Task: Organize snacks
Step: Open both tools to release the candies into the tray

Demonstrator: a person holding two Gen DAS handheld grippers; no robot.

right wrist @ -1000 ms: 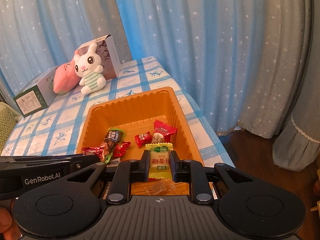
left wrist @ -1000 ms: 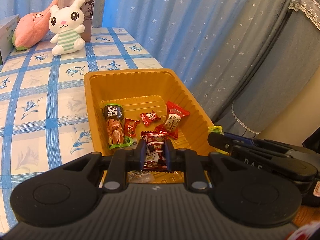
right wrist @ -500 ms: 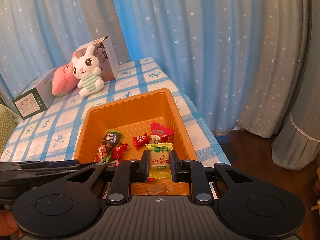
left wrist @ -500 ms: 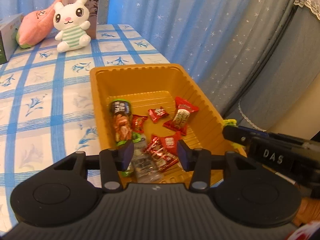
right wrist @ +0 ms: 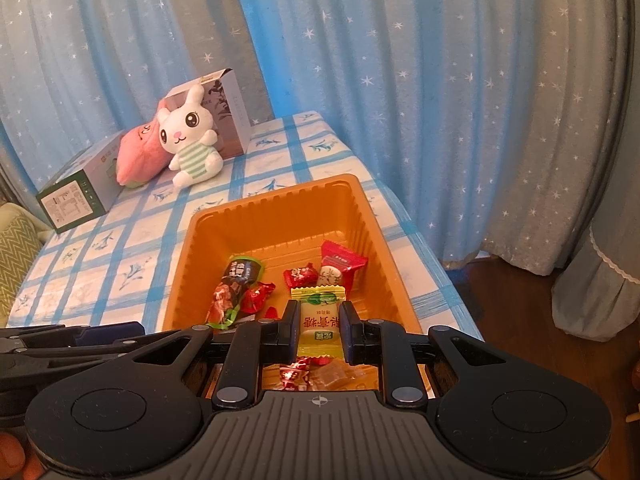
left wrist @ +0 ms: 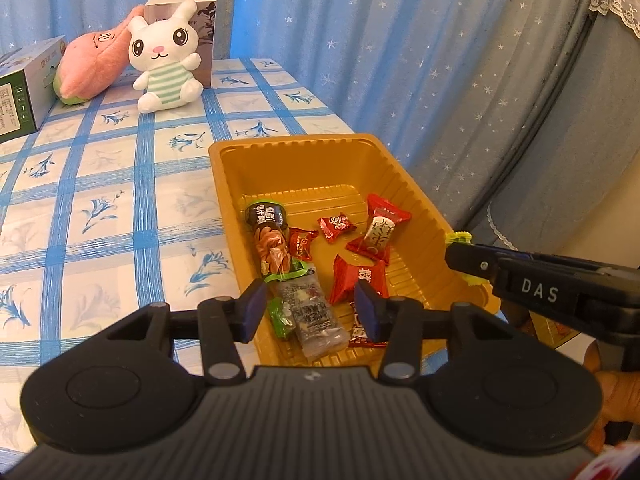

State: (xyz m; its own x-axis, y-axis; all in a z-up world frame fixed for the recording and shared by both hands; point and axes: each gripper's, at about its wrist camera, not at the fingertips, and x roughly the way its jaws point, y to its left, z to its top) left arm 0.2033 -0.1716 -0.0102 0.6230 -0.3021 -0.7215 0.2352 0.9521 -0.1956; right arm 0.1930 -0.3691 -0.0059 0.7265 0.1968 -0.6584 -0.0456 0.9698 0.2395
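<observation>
An orange tray (left wrist: 288,142) on the checked tablecloth holds several wrapped snacks: a long dark and green pack (left wrist: 269,240), red candies (left wrist: 336,226) and a clear wrapper (left wrist: 316,316). My left gripper (left wrist: 311,301) stands open over the tray's near end, its blue pads apart, with nothing pressed between them. A dark red wrapper (left wrist: 362,332) lies in the tray, partly behind the right-hand finger. My right gripper (right wrist: 319,312) is shut on a yellow candy (right wrist: 319,322) above the tray (right wrist: 280,196). Its tip (left wrist: 472,260) also shows at the tray's right rim.
A white bunny toy (left wrist: 166,60), a pink plush (left wrist: 94,64) and two boxes (left wrist: 24,88) sit at the table's far end. Blue starred curtains hang behind and to the right. The table edge drops off right of the tray (right wrist: 424,256). A hand (left wrist: 612,396) shows at lower right.
My left gripper opened and let go of the dark red snack, which now lies in the tray; it then drew back a little. The right gripper kept still with the yellow candy.
</observation>
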